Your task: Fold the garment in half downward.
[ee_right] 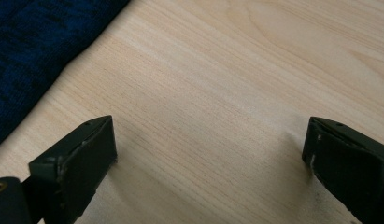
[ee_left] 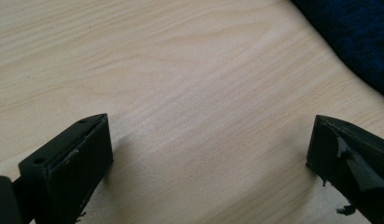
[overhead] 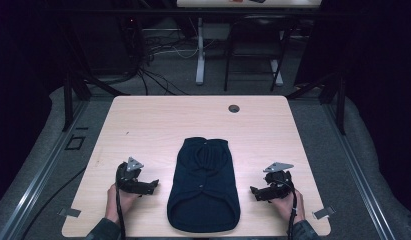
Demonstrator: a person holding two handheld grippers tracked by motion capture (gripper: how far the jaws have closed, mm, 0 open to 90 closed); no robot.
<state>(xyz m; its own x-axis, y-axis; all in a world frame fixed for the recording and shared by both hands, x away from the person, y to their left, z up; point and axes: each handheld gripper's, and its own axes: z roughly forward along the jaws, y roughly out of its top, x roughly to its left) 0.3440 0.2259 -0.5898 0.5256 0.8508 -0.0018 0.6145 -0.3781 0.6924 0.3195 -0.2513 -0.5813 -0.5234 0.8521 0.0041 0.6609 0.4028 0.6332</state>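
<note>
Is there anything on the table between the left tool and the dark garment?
No. In the high view, bare wood lies between the left tool and the dark garment; the left gripper view shows the same bare table.

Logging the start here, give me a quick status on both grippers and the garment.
Left gripper open, right gripper open, both empty. Dark blue garment flat between them, untouched. Table otherwise bare.

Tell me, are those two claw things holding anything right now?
Nothing. Both the left gripper and right gripper have open jaws over bare table, either side of the dark blue garment.
</note>
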